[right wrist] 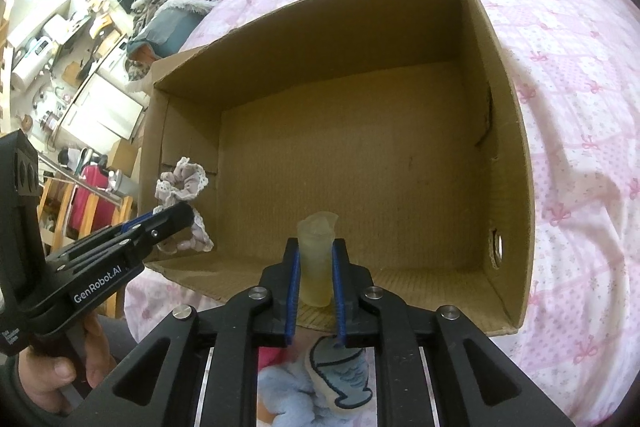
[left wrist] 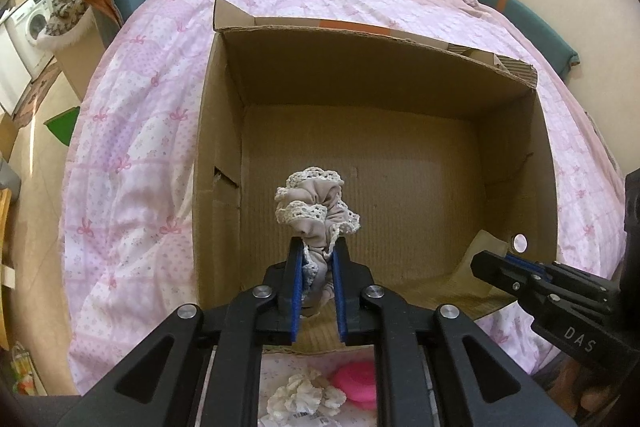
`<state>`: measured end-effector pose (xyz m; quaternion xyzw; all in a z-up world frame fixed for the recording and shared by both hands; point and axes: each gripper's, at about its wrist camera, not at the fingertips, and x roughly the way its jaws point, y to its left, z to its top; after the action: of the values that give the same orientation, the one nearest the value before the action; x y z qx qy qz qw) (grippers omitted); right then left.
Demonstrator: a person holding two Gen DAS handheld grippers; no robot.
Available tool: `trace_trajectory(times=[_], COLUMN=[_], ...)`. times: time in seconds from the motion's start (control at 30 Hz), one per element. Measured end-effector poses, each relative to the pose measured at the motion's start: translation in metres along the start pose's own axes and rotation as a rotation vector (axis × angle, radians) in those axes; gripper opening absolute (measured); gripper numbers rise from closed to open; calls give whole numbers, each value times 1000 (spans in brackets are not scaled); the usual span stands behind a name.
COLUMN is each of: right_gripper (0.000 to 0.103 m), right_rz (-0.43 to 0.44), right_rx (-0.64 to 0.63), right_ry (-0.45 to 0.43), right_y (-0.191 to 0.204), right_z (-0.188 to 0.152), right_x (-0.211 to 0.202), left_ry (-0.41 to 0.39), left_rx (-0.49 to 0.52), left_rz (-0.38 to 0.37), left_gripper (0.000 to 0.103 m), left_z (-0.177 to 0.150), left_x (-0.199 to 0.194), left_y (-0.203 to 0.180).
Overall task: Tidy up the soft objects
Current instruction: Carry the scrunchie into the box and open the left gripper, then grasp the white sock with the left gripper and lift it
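Note:
An open cardboard box [left wrist: 360,75] stands on the bed, and its floor is bare. My left gripper [left wrist: 319,241] is shut on a beige scrunchie with white lace trim [left wrist: 316,203], held over the near left part of the box. The right wrist view shows that gripper [right wrist: 176,217] and scrunchie [right wrist: 184,181] at the box's [right wrist: 360,39] left wall. My right gripper [right wrist: 316,243] holds a pale yellowish, translucent soft piece [right wrist: 316,267] upright between its blue pads, just above the near edge. In the left wrist view, the right gripper [left wrist: 486,261] reaches in from the right.
A pink patterned quilt [left wrist: 140,147] covers the bed around the box. A white ruffled item [left wrist: 304,395] and a pink round item [left wrist: 356,383] lie below the left gripper. A blue plush with a fish-shaped patch [right wrist: 344,375] lies below the right one. A hand [right wrist: 52,379] grips the left handle.

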<state>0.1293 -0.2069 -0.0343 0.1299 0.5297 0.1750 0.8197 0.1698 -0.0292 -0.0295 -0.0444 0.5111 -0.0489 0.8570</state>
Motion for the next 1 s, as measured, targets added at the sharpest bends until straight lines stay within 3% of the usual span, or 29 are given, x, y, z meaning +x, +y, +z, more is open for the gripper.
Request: trace_trajectory(times=[0.27,0.33,0.37,0.43,0.47,1.0], right_gripper=[20,29,33,68,72,72], right_rz=[-2,-5,-4,2,-1,-20], right_rx=[12,17,21,33,38,75], right_ry=[-18,-30,-41,-65,-81,-124], right_y=[-1,-2,-3,-4,-5,-14], right_z=[1,2,2,3,3,3], right_x=[-4,-6,-8,-13,-15,-34], left_ry=[-8,-19,-27,-41,-45,-59], left_rx=[4,2,0,-2,0,-20], left_rz=[-1,-1,-3,-9,-11,5], left_gripper=[44,60,62,63,63,63], left_z=[-1,0,0,1,2,-3], left_x=[-3,-6,-7,-11,-12,-22], left_y=[-2,-2,-2,-3,-3,6])
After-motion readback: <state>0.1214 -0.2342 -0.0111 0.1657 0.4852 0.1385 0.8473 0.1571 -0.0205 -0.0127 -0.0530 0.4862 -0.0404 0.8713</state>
